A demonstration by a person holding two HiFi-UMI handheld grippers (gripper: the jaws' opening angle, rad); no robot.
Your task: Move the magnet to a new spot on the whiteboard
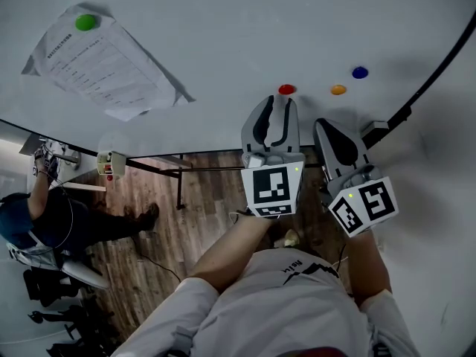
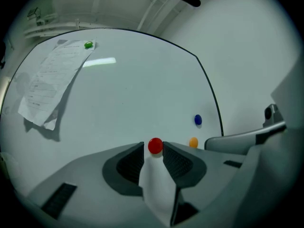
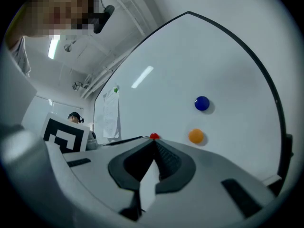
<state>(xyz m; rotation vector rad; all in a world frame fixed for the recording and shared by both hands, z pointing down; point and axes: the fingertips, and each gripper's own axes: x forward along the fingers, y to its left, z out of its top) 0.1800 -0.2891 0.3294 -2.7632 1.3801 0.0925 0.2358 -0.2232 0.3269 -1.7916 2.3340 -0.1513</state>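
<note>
A small red magnet [image 1: 286,89] sits low on the whiteboard [image 1: 223,36], just left of an orange magnet [image 1: 338,90] and a blue magnet [image 1: 360,72]. My left gripper [image 1: 274,101] points at the board with the red magnet [image 2: 155,146] between its fingertips, touching both; it is shut on it. My right gripper [image 1: 325,125] hangs just to the right, below the orange magnet [image 3: 196,136], its jaws shut with nothing between them [image 3: 153,142]. The blue magnet [image 3: 202,103] is above the orange one in that view.
A green magnet [image 1: 86,22] pins a printed sheet [image 1: 104,62] at the board's upper left. The board's dark frame [image 1: 439,73] runs along the right. Below the board is wooden floor, with another person [image 1: 37,214] at the left.
</note>
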